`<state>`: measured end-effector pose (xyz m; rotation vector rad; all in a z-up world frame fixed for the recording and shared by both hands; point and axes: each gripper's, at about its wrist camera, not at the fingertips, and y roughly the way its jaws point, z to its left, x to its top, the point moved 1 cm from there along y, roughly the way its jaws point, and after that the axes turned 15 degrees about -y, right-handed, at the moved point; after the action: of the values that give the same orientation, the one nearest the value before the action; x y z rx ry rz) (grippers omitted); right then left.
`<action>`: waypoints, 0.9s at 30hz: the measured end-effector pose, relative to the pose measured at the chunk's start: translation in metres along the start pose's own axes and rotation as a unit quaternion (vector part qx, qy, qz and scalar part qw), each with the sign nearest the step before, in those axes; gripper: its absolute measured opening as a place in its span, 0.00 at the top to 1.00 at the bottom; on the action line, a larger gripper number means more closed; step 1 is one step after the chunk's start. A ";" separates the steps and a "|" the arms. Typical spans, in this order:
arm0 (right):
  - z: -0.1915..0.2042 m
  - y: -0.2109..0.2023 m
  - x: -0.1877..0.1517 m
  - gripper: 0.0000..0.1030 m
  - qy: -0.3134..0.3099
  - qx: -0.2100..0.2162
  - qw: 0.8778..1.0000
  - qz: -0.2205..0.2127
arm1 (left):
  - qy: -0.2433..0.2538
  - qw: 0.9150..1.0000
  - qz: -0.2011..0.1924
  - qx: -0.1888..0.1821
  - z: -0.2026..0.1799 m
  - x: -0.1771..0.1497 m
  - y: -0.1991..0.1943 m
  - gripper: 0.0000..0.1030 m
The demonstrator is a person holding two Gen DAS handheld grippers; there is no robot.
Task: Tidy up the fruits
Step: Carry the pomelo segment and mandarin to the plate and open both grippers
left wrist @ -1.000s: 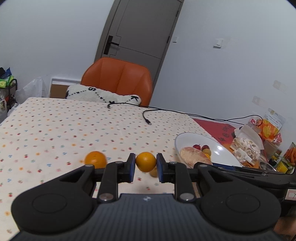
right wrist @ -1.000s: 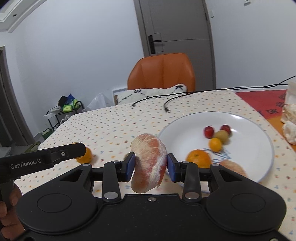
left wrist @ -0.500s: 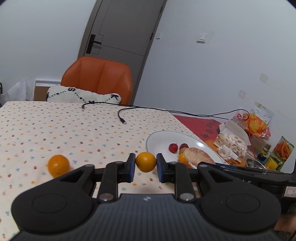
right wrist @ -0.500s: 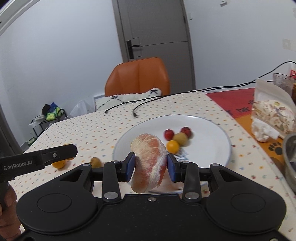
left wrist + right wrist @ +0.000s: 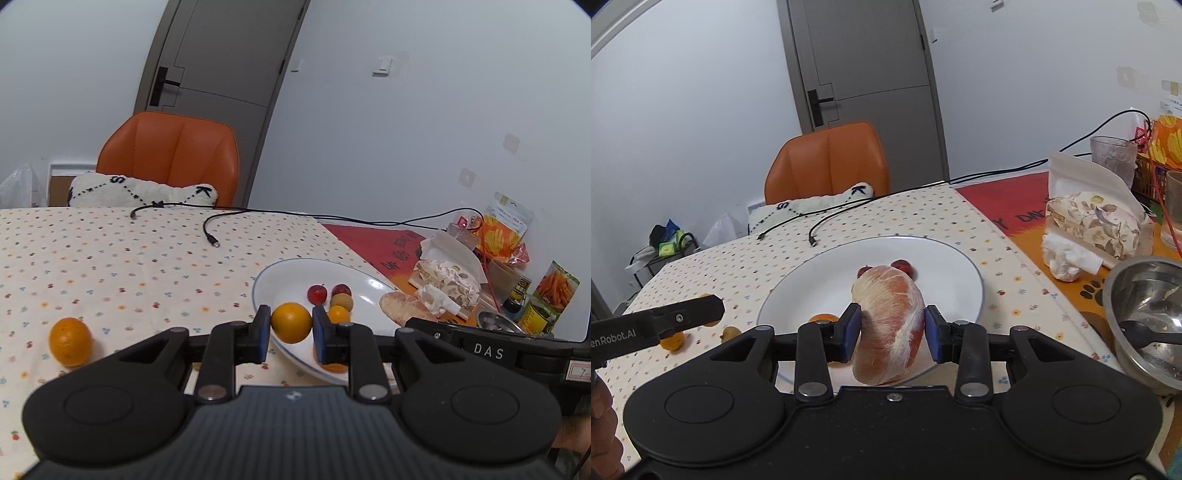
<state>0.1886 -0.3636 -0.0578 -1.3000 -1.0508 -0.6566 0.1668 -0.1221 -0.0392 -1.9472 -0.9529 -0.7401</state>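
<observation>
Left tool (image 5: 290, 329) clamped on small orange (image 5: 291, 322); right tool (image 5: 891, 332) clamped on peeled pomelo segment (image 5: 888, 325).

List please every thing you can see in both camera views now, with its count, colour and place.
Plate: 1, white, on the dotted tablecloth.
Small fruits: 4, red, tan, orange, on the plate.
Orange: 1, orange, on the cloth left of the plate.
Small orange: 1, in the left claw.
Peeled pomelo piece: 1, pink-white, in the right claw.
Chair: 1, orange, behind the table.
Metal bowl: 1, silver, right of the plate.
Left claw: black, shut.
Right claw: black, shut.
</observation>
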 end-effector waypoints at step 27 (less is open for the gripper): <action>-0.011 0.026 0.000 0.60 0.028 0.004 1.000 -0.001 | 0.002 0.999 -0.001 0.042 0.009 0.006 0.016 0.49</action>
<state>0.2141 -0.3694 -0.0684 -1.2679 -1.0072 -0.6858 0.1843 -0.1182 -0.0456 -1.8708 -0.9677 -0.6935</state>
